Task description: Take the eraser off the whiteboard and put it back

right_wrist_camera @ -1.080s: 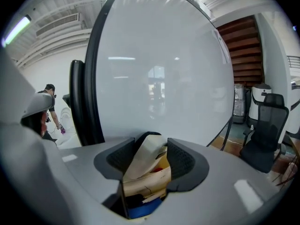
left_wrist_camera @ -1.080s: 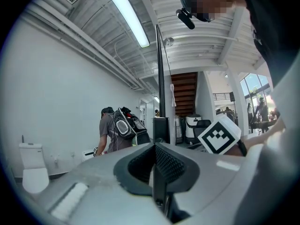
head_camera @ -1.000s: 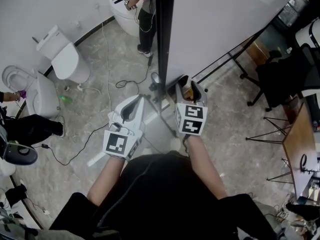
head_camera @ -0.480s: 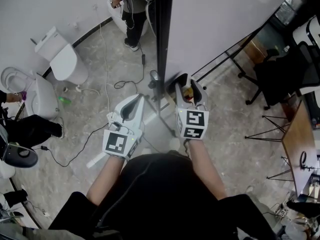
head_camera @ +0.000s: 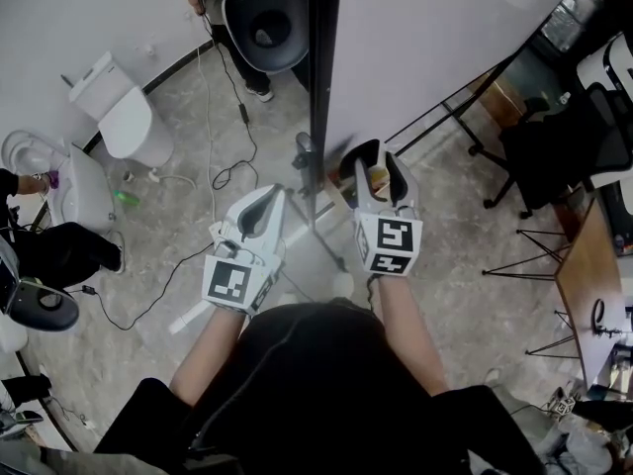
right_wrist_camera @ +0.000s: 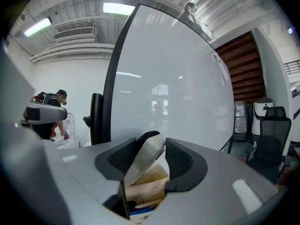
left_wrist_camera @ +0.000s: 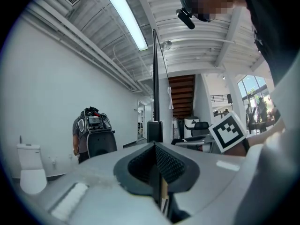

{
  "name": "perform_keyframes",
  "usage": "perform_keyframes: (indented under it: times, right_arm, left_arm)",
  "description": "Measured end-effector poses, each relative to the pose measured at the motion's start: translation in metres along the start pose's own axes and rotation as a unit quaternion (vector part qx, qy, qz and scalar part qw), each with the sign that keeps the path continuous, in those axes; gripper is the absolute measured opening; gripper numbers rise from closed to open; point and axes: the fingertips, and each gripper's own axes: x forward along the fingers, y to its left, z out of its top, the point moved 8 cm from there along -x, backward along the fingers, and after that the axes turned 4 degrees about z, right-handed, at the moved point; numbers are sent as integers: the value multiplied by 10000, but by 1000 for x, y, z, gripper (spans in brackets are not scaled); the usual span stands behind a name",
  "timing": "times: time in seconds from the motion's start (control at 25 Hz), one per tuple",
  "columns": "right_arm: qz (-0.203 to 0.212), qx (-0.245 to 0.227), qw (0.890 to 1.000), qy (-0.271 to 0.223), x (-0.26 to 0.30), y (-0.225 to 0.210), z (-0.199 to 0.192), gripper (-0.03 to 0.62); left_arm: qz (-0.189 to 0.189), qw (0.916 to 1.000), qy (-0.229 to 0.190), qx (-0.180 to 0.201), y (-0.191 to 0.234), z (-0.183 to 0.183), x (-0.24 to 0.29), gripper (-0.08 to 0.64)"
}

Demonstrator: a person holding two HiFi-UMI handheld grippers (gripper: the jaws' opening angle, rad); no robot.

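The whiteboard [head_camera: 435, 38] stands upright ahead of me, its black edge post [head_camera: 322, 87] between my two hands; in the right gripper view the whiteboard [right_wrist_camera: 173, 78] fills the scene. My right gripper [head_camera: 375, 158] is just in front of its lower part with the eraser [head_camera: 377, 179] between the jaws. The eraser [right_wrist_camera: 146, 161], cream with a dark felt end, sits tilted against both pads of the right gripper [right_wrist_camera: 152, 145], whose jaws are closing. To the left of the post my left gripper [head_camera: 259, 206] is held level; its pads meet with nothing between them [left_wrist_camera: 154, 150].
Toilets [head_camera: 124, 117] stand on the floor at the left, with cables [head_camera: 213, 171] trailing between them. A person with a big dark backpack [head_camera: 262, 23] is beyond the board. The board's stand legs [head_camera: 445, 117], an office chair [head_camera: 564, 156] and a table [head_camera: 588, 285] are on the right.
My right gripper has risen a little with the eraser in it. The left gripper kept still. The person with the backpack beyond the board has shifted.
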Motion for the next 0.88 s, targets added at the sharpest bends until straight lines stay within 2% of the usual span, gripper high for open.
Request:
perform_keyframes:
  times: [0.28, 0.88]
  right_arm:
    - [-19, -27, 9998, -193, -16, -4, 9, 201]
    - [-119, -83, 9957, -919, -80, 5, 55, 201]
  left_arm:
    - [-65, 10000, -26, 10, -7, 3, -1, 5]
    - [-320, 9990, -318, -27, -11, 12, -13, 5]
